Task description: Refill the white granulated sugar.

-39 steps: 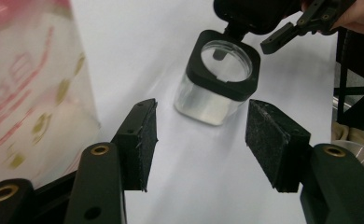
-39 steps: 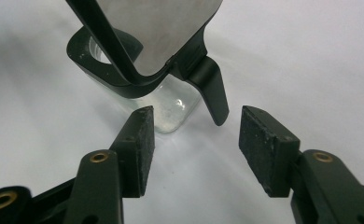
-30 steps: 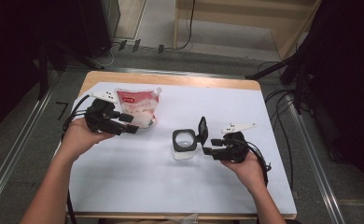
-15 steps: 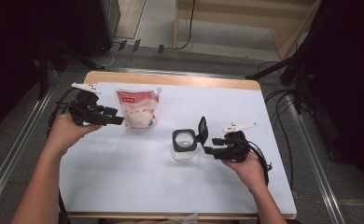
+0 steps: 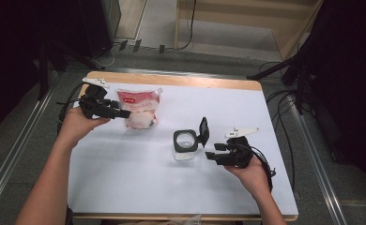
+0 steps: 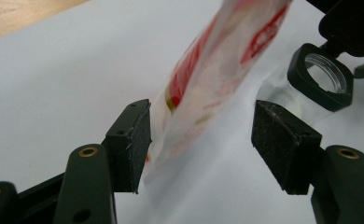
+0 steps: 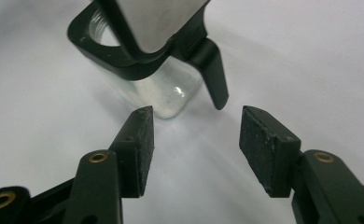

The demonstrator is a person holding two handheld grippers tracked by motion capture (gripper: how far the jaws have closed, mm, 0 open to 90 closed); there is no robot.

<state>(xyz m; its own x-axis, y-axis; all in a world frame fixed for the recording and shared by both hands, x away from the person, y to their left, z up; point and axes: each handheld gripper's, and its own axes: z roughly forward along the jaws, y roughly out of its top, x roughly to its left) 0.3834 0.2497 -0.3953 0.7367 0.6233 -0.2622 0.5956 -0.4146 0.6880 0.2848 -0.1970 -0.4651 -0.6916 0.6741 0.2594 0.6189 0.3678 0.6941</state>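
Both pairs of fingers stand open with nothing pressed between their pads. On the left gripper (image 5: 125,113), the fingers (image 6: 132,144) have just been spreading wider, and the pouch (image 6: 208,79) passes through the gap between them; it brushes close to the left pad in the left gripper view, though I cannot tell whether it touches, and it stands well clear of the other pad. On the right gripper (image 5: 209,155), the fingers (image 7: 136,149) are parted at a middling width, just short of the jar (image 7: 168,91), with bare table between them.

Going by size, the white-topped table (image 5: 139,183) carries everything, its wooden edge showing along the far side. Next come the person's forearms, entering from the near edge. The left hand (image 5: 80,123) holds its gripper at the far left of the table; the right hand (image 5: 249,168) holds its gripper to the right of centre, nearer the person.

The pouch (image 5: 138,108), white and clear with red print, lies at the far left, just right of the left gripper's tips. The jar (image 5: 185,146), small, clear and square-shouldered with a black collar, stands upright near the middle, just left of the right gripper. Its black flip lid (image 5: 203,131) is hinged up on the right side.
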